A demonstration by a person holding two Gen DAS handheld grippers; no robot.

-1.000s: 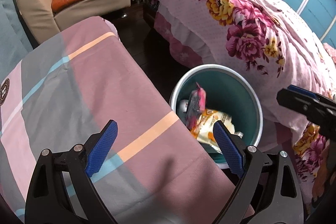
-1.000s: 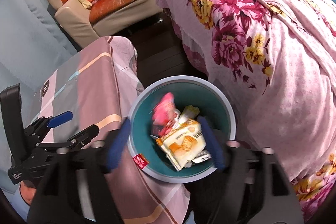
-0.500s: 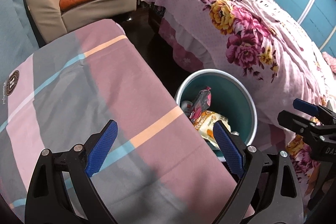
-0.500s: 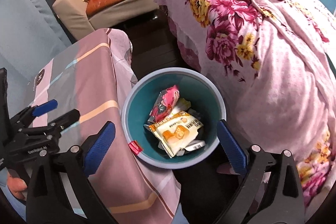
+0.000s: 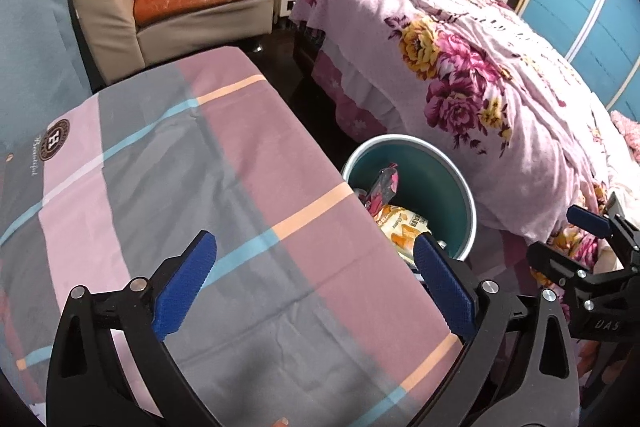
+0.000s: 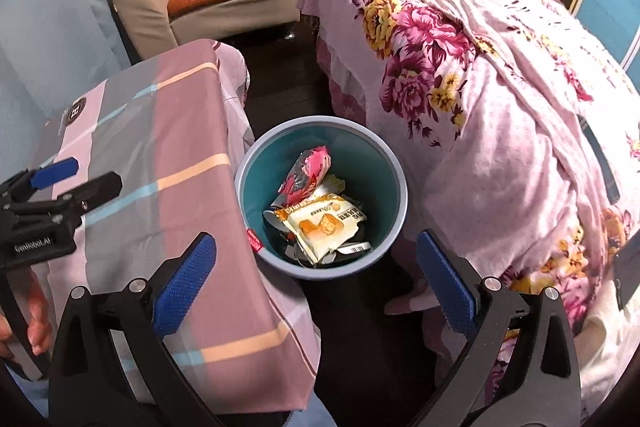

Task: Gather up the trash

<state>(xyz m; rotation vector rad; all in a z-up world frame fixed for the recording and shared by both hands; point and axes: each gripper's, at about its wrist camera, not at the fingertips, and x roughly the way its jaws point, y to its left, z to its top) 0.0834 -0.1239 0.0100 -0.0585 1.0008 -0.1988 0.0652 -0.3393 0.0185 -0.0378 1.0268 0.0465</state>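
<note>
Currently I read both grippers as spread wide and empty. My left gripper [image 5: 314,285] has just been opening, with nothing between its blue, dimpled pads; beneath it lies the table covered by a smooth plaid cloth [image 5: 168,195] in pink, grey and peach bands. My right gripper [image 6: 316,275] has likewise just been opening and also carries nothing.

Just ahead of the right gripper, between its fingers, stands the waste bin [image 6: 394,183]: round, plastic, upright, mouth facing up, teal inside with a pale rim. It sits on dark floor between the table edge and the bed. Seen from the left gripper, the waste bin [image 5: 468,203] is ahead and to the right, touching the cloth's edge.

Inside the bin lies the trash. A crinkled pink foil wrapper [image 6: 310,169] stands tilted, its long axis running from the bin's centre up toward the far rim. Nearer me, a flat yellow-and-white snack packet [image 6: 324,227] lies face up, long axis crosswise to the gripper.

Right of the bin hangs a pink floral bedspread [image 6: 480,115], soft and rumpled.
</note>
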